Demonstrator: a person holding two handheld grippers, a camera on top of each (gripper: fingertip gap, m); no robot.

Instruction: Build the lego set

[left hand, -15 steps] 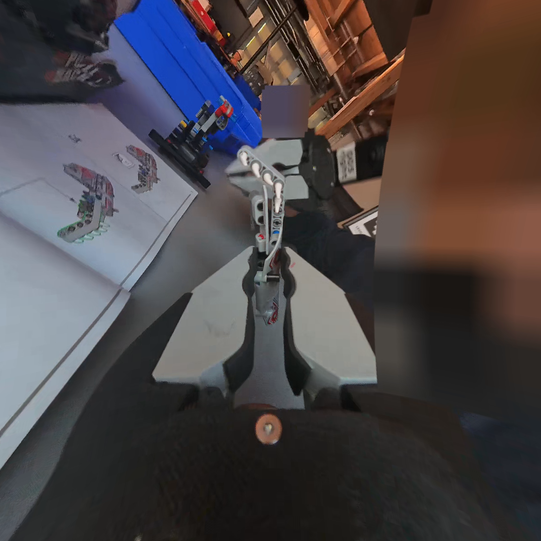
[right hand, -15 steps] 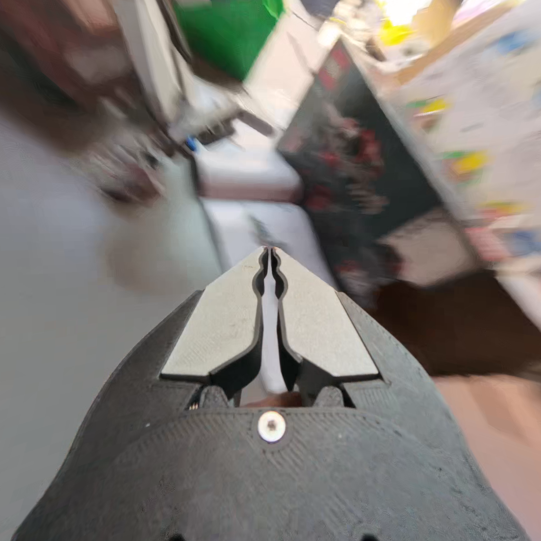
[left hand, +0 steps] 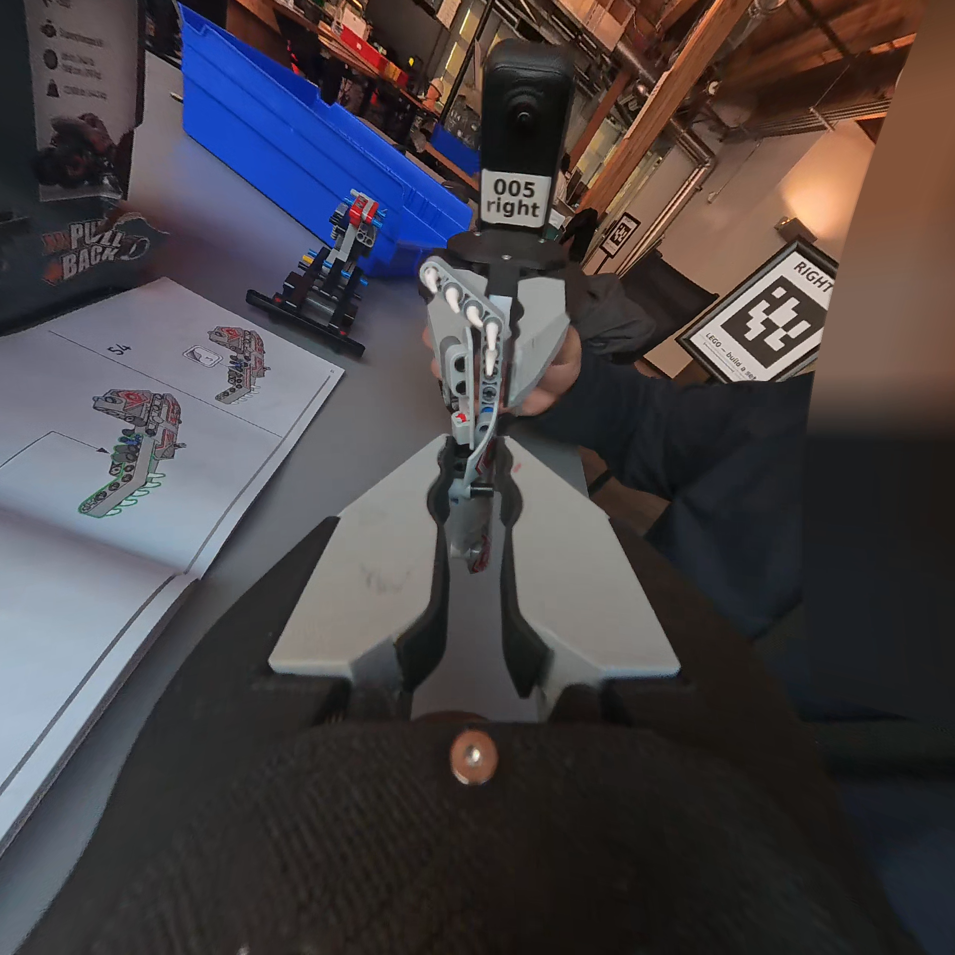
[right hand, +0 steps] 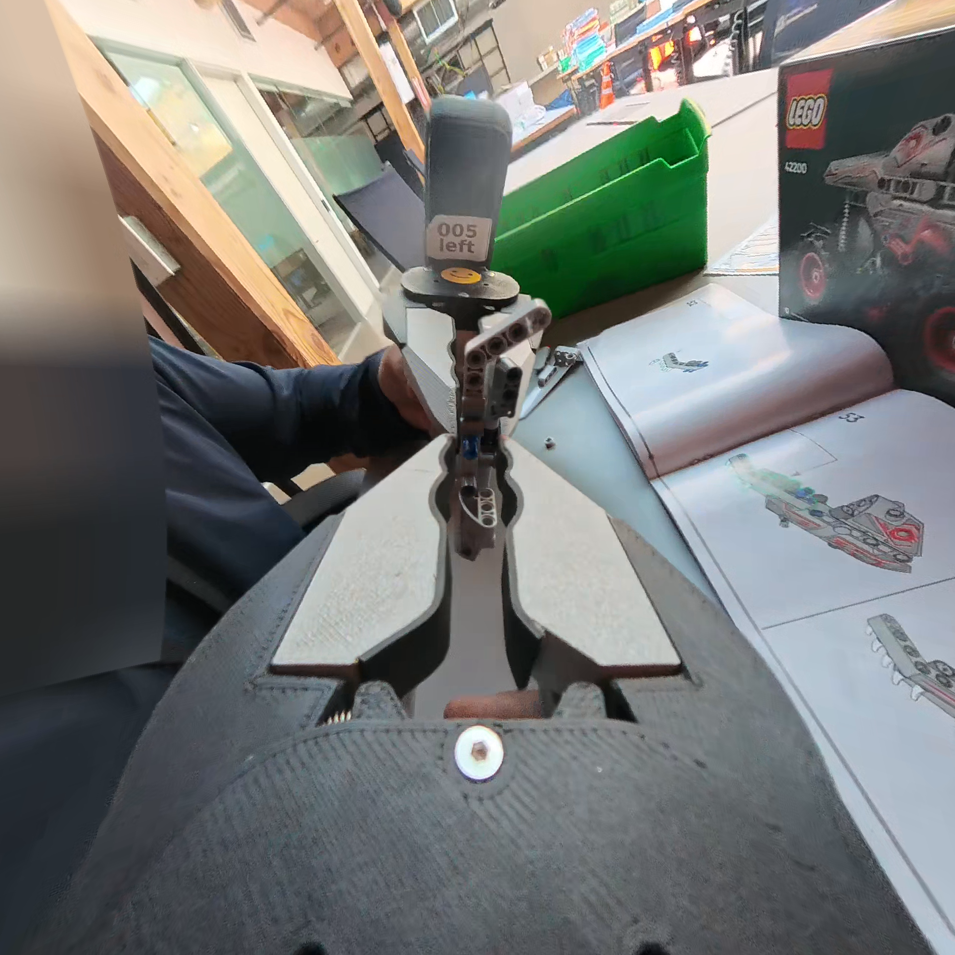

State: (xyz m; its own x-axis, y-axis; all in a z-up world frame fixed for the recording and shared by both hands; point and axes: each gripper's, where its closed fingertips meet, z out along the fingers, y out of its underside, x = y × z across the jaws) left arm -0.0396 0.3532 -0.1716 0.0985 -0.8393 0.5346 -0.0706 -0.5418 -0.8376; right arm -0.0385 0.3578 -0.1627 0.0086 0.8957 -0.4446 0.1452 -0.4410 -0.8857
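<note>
A grey lego assembly (left hand: 467, 362) with white teeth and a red-marked panel is held in the air between my two grippers, which face each other tip to tip. My left gripper (left hand: 473, 444) is shut on its panel end. My right gripper (right hand: 475, 442) is shut on the assembly's (right hand: 483, 509) other side, where a bent grey beam stands up. The right gripper also shows in the left wrist view (left hand: 496, 413), and the left gripper in the right wrist view (right hand: 478, 429). A partly built black and grey chassis (left hand: 330, 279) stands on the table.
The open instruction booklet (left hand: 129, 413) lies to the left, and it also shows in the right wrist view (right hand: 827, 517). Behind it are the set's dark box (right hand: 868, 206), a blue bin (left hand: 310, 139) and a green bin (right hand: 610, 222). Small loose parts (right hand: 560, 362) lie by the booklet. The grippers are tip to tip, or close to it.
The right gripper has swung round from a blurred, empty sweep to face the left gripper and now grips the assembly. The left gripper still holds the assembly.
</note>
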